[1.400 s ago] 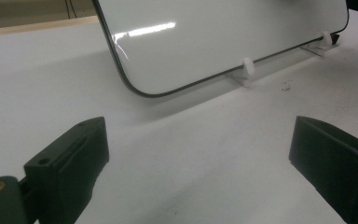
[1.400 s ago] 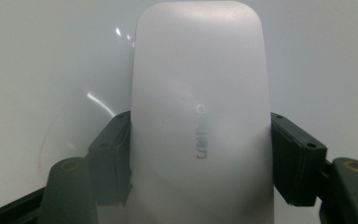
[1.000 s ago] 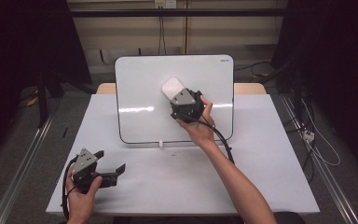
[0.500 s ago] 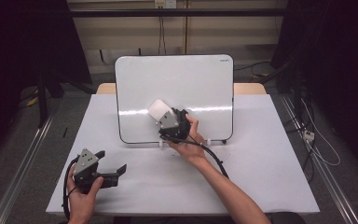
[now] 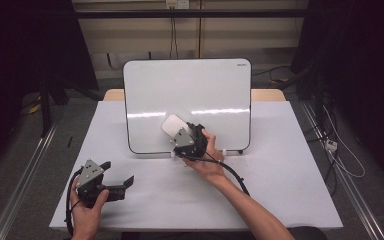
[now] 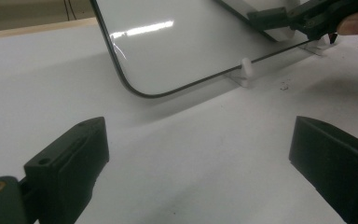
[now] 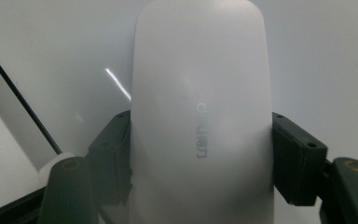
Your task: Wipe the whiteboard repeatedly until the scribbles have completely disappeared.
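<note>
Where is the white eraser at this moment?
In the high view, the white eraser is clamped in the right tongs, against the lower middle of the whiteboard.

Both grippers are black, blocky tools: the left gripper [image 5: 122, 184] and the right gripper [image 5: 184, 136] each carry a grey three-cornered plate on top and trail a black cable. Their jaws are thick matte-black blocks with small screw holes, hinged on brass-coloured bushings. The person's forearms are bare, with no sleeves in view

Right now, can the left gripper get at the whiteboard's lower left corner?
Probably yes: the left gripper is open on bare table, facing the whiteboard corner. The right gripper, with its eraser, works farther right.
</note>
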`<action>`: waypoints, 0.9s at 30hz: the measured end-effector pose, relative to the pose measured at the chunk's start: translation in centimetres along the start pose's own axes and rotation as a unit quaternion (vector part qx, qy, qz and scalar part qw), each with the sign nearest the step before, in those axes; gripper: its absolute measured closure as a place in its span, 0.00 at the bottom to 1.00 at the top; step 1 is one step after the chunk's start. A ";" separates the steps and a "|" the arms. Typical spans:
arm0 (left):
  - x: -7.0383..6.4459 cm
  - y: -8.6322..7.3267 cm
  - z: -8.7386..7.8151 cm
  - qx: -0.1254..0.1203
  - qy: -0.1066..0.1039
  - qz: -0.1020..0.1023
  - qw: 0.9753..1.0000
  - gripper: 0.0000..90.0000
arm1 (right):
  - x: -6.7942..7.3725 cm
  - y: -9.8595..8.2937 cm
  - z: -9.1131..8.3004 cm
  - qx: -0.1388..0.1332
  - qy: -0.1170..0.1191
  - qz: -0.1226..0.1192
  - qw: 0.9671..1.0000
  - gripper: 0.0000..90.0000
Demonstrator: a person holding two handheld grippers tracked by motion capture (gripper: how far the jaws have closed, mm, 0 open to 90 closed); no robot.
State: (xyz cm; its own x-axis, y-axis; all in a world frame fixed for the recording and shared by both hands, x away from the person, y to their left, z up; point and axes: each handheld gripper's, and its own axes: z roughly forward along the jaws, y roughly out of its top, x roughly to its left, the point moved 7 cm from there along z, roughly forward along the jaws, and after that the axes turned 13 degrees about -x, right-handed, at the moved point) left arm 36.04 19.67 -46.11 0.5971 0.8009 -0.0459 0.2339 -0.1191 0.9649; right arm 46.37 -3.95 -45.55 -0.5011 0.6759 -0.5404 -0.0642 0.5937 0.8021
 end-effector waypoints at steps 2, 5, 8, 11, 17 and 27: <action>0.0 0.0 0.0 -0.003 0.001 -0.003 1.000 0.05 | -0.4 -0.1 -0.1 0.001 -0.005 0.004 1.000 0.35; 0.0 0.0 0.0 -0.003 0.002 -0.003 1.000 0.05 | -2.2 -0.5 -0.5 0.004 -0.022 0.021 1.000 0.35; 0.0 0.0 0.1 0.000 0.001 -0.001 1.000 0.05 | -4.2 -1.0 -0.9 0.006 -0.040 0.042 0.998 0.35; 0.0 0.0 0.1 -0.001 0.000 -0.002 1.000 0.05 | -6.4 -1.3 -1.3 0.009 -0.059 0.063 0.996 0.35; 0.0 0.0 0.1 -0.001 0.002 -0.001 1.000 0.05 | -8.4 -1.6 -1.5 0.010 -0.077 0.085 0.993 0.35; -0.1 0.0 0.3 0.002 -0.002 0.000 1.000 0.05 | -9.6 -1.5 -1.6 0.007 -0.074 0.136 0.988 0.35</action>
State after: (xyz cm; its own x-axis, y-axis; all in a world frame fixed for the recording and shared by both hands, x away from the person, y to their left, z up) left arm 36.17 19.39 -46.22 0.6001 0.7985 -0.0477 0.2375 -0.1209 0.9638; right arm 49.86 -12.02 -41.16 -0.3668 0.8668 -0.3379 0.0680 0.3872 0.9195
